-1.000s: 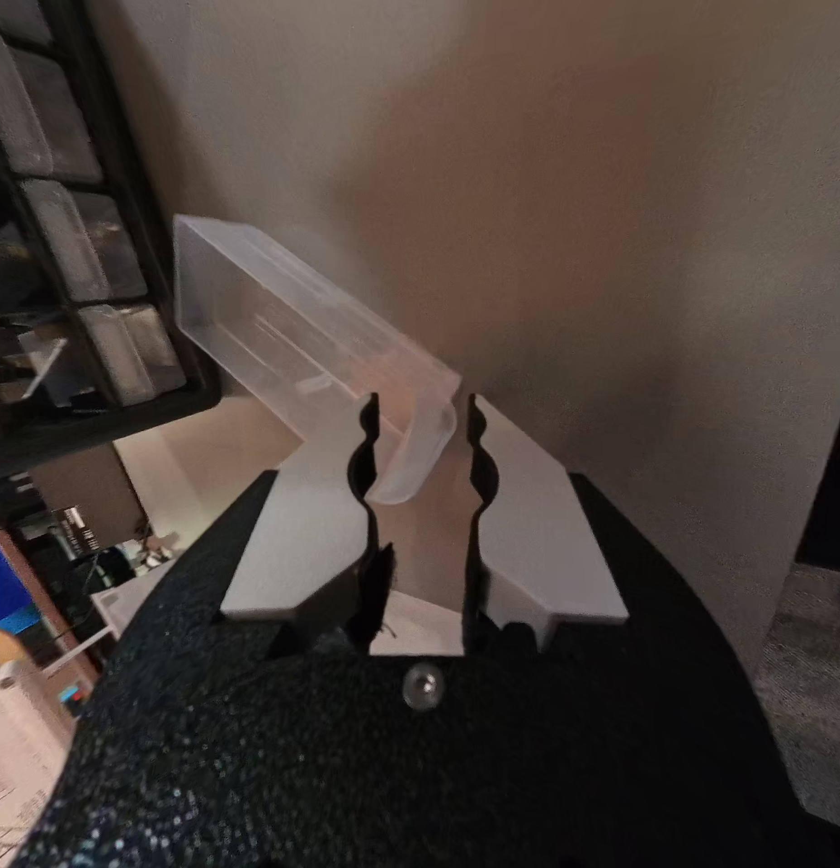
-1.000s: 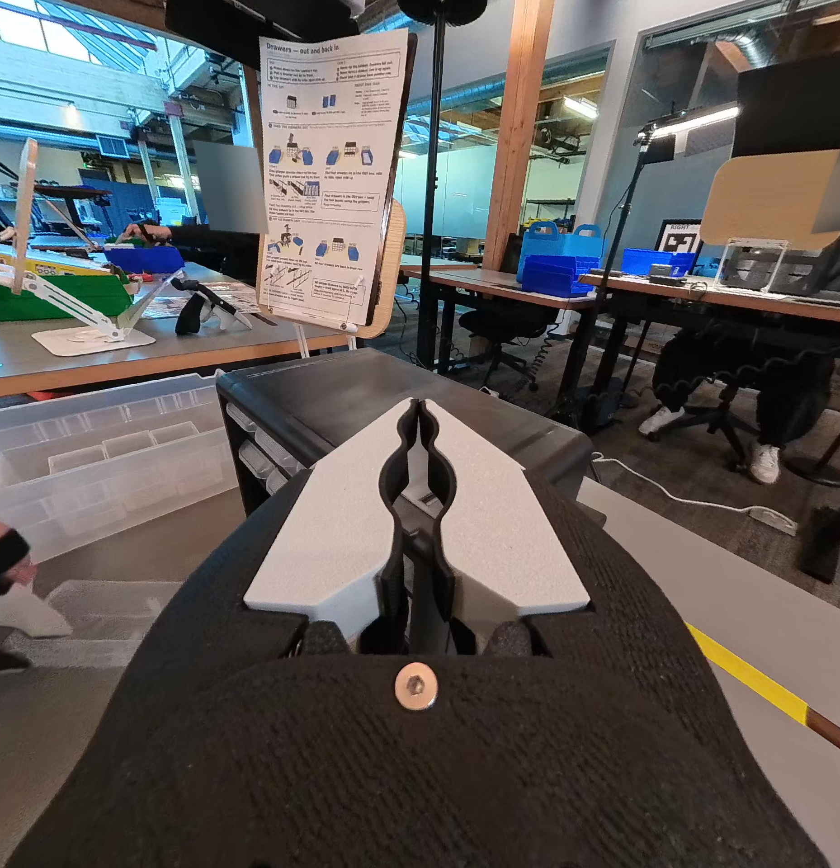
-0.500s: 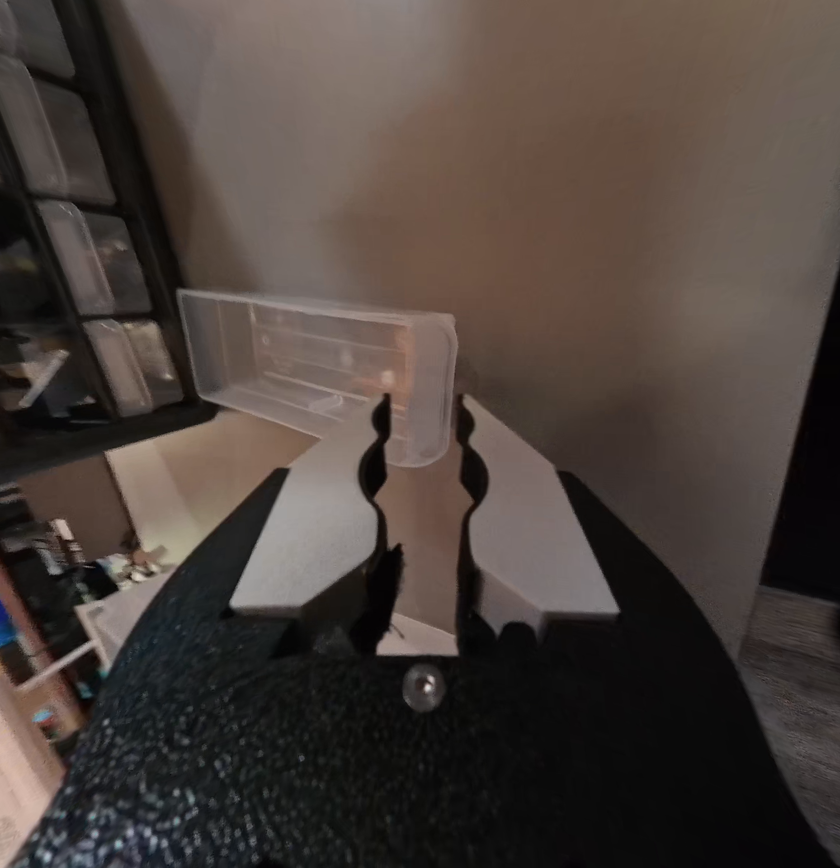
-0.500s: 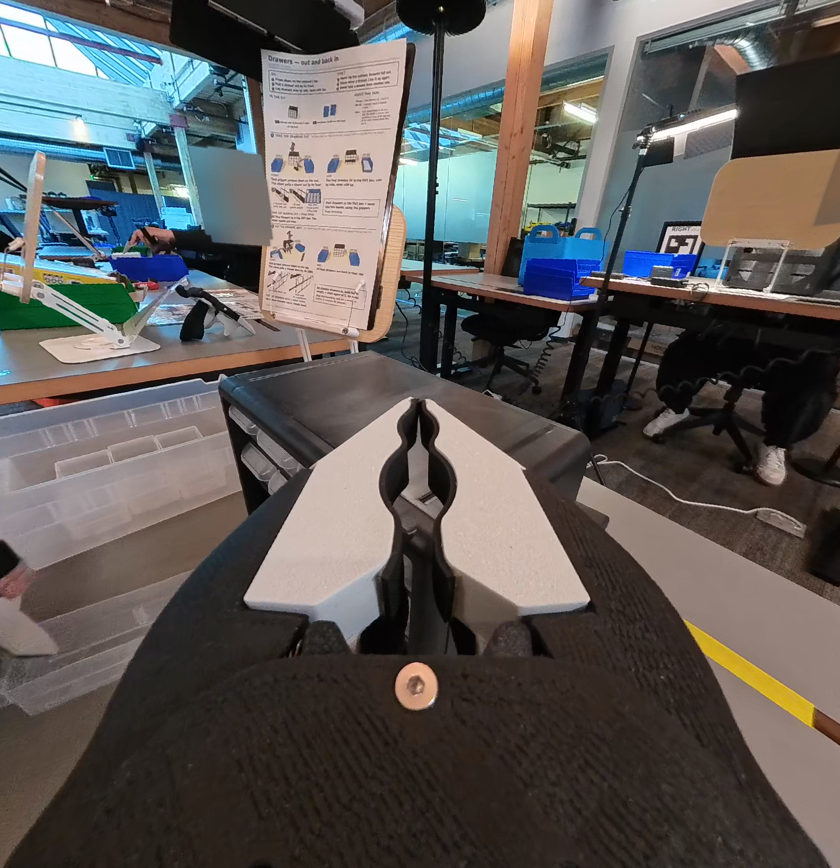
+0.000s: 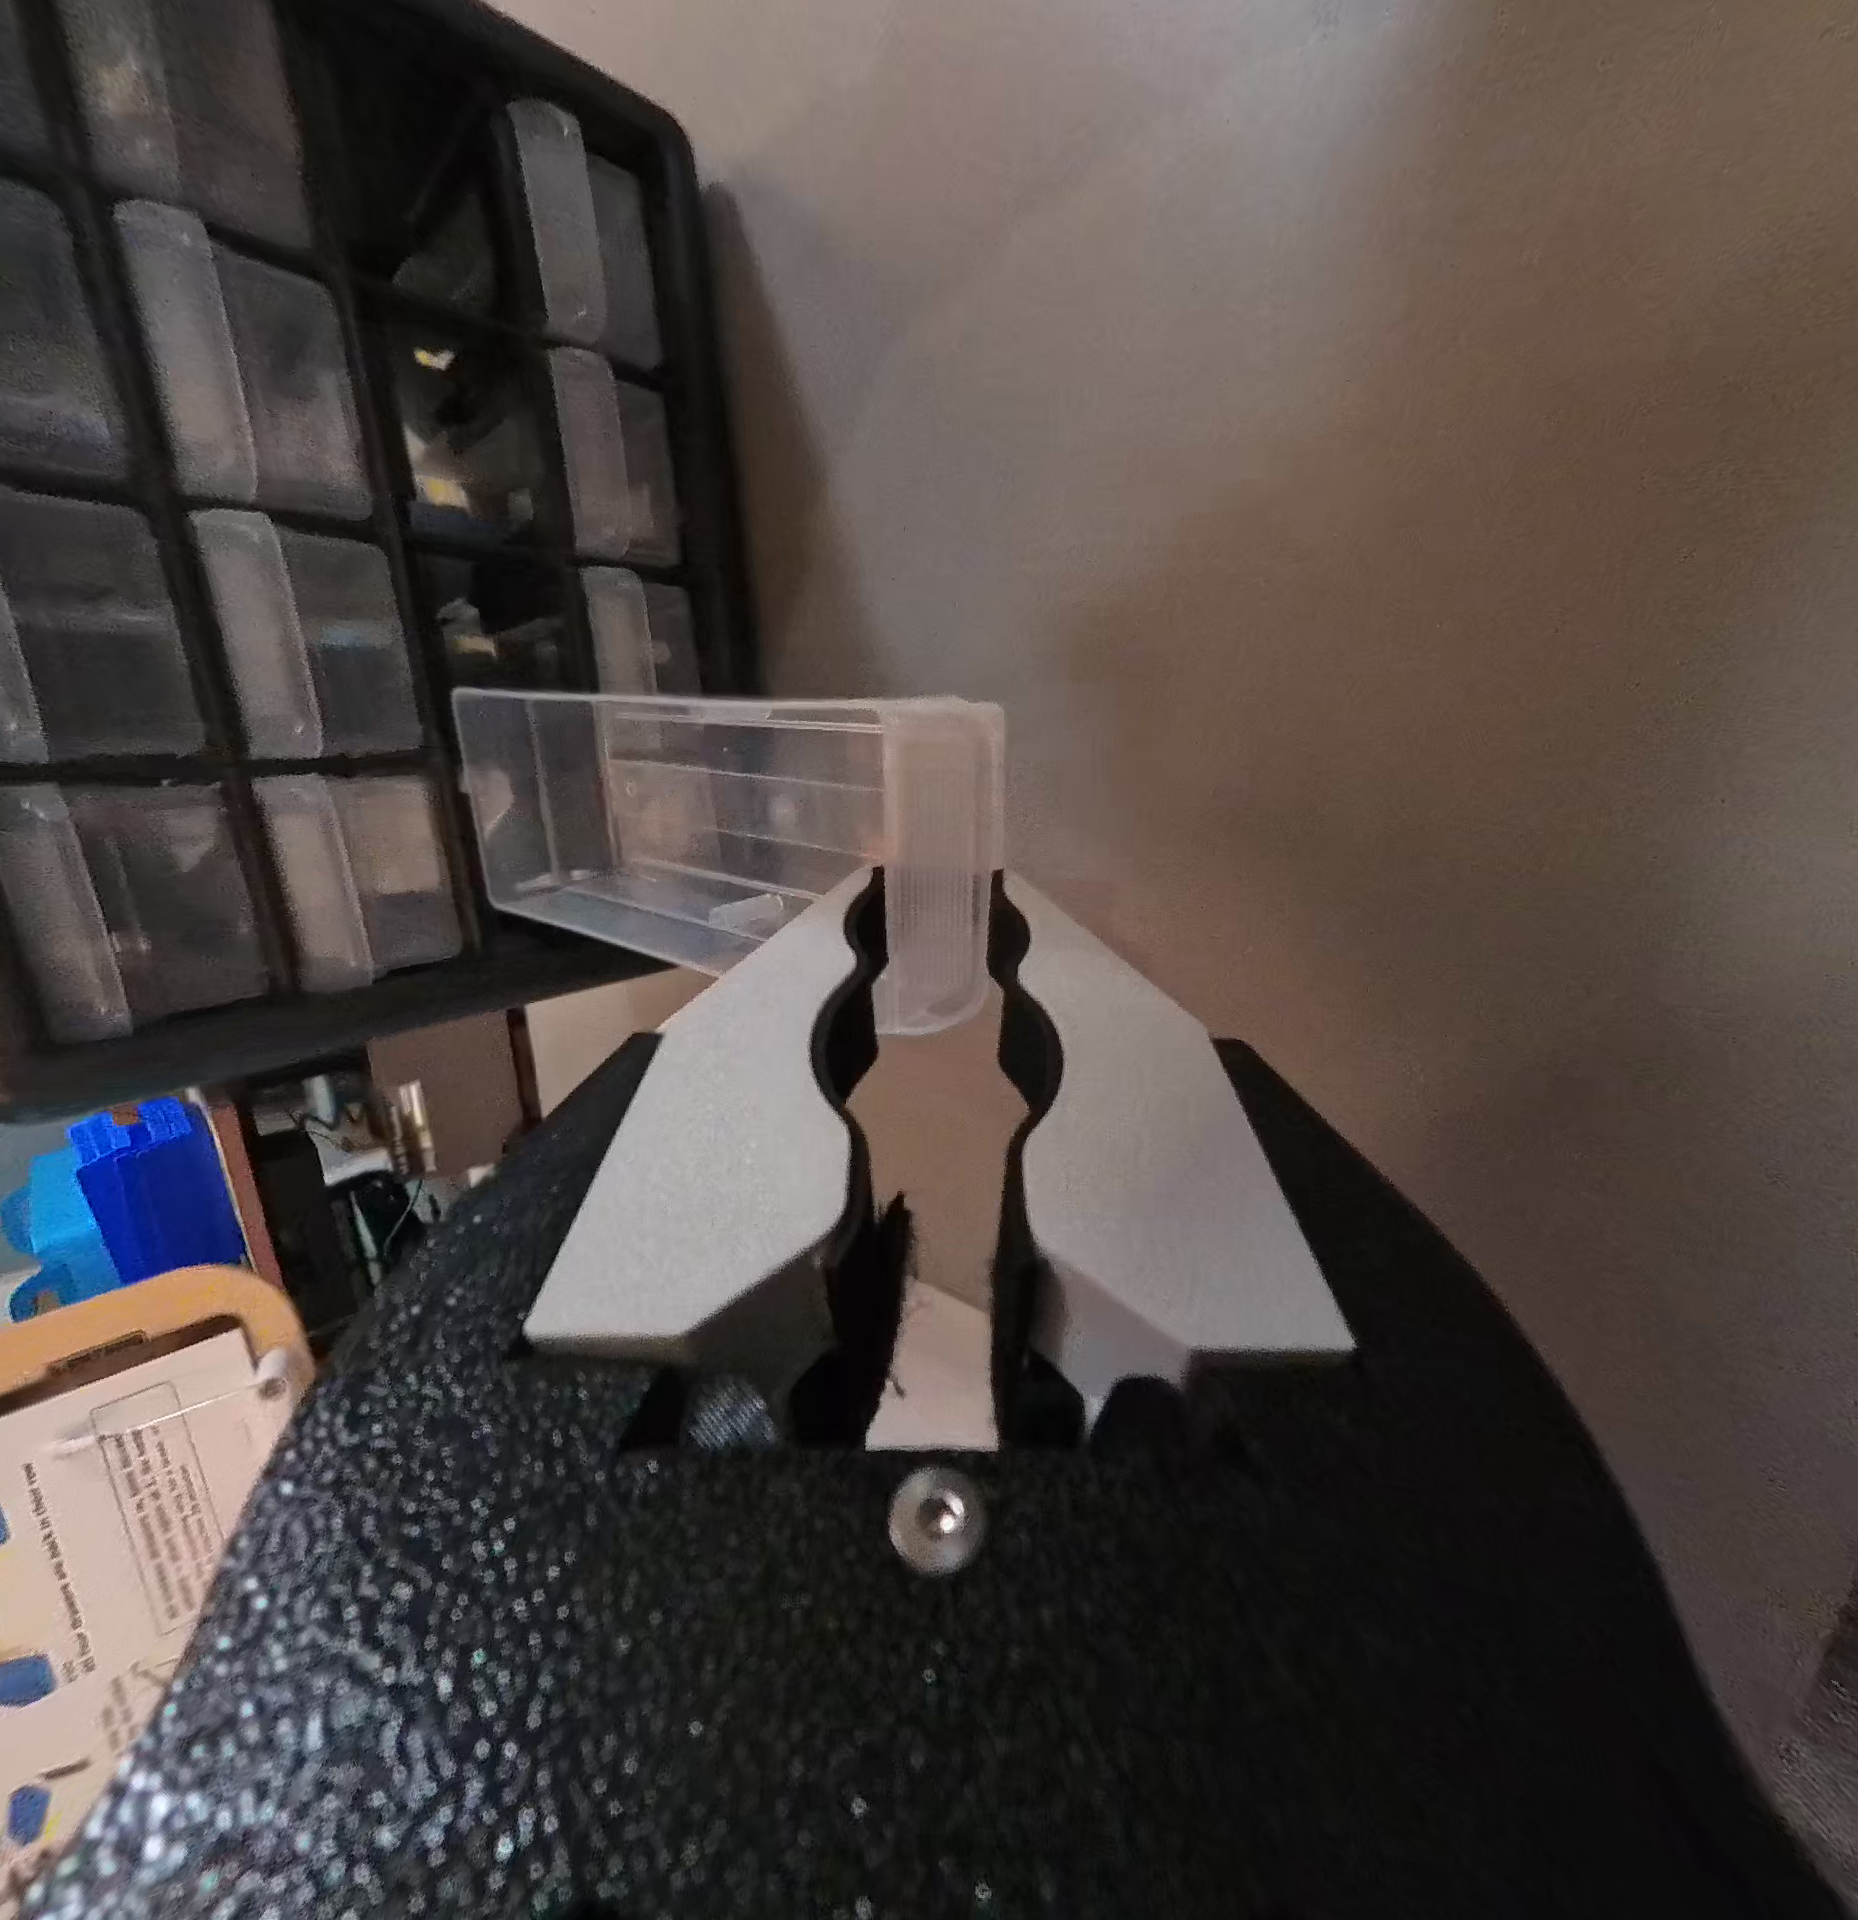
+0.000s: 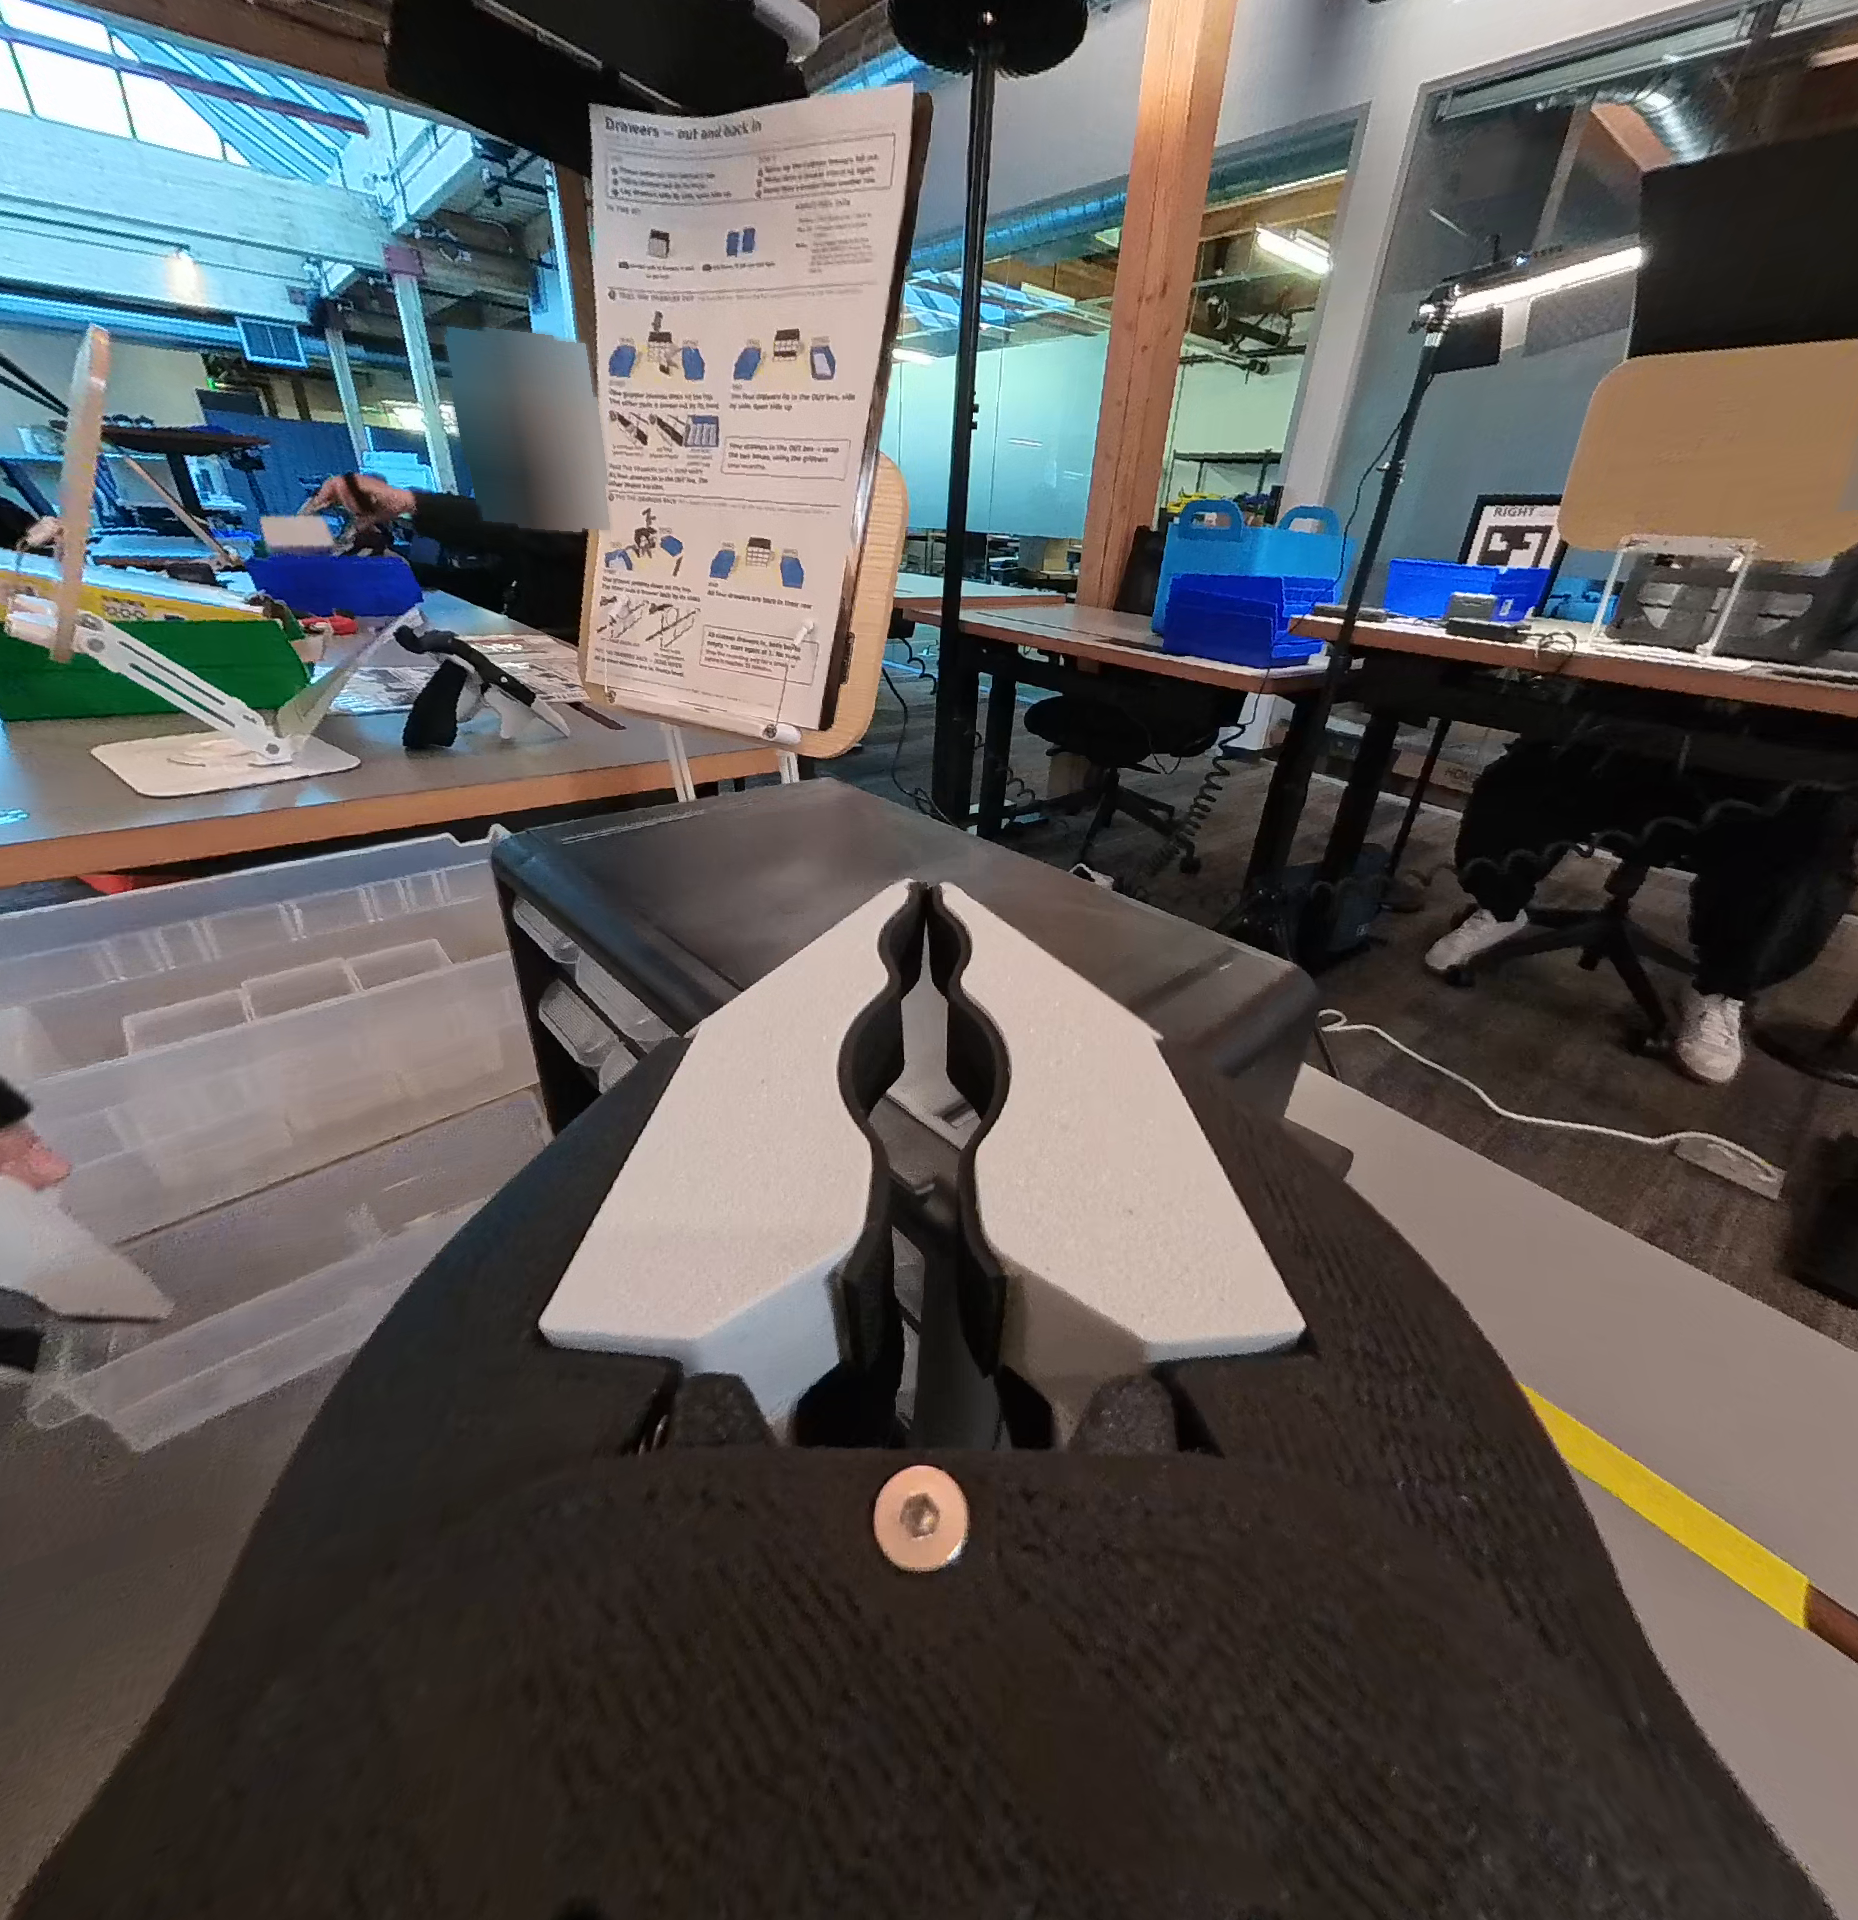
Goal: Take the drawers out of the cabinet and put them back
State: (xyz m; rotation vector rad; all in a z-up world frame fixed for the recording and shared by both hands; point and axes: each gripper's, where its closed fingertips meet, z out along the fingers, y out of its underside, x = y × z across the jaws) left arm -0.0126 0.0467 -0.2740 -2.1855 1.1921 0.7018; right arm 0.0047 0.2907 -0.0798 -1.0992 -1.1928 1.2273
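The left gripper (image 5: 935,940) jaws pinch the clear drawer (image 5: 696,821) by its ribbed handle (light, stiff, slippery plastic); right gripper (image 6: 927,914) jaws closed, empty.

Left tool (image 5: 930,914): white fingers (image 5: 738,1081) clamped on the ribbed pull tab of a clear drawer (image 5: 696,821), which is held in the air. Right tool (image 6: 927,899): fingertips pressed together, nothing gripped, held level.

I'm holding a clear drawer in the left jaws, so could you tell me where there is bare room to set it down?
Free: the grey tabletop between the black cabinet and the yellow tape. Crowded: left of the cabinet, clear bins fill the space.
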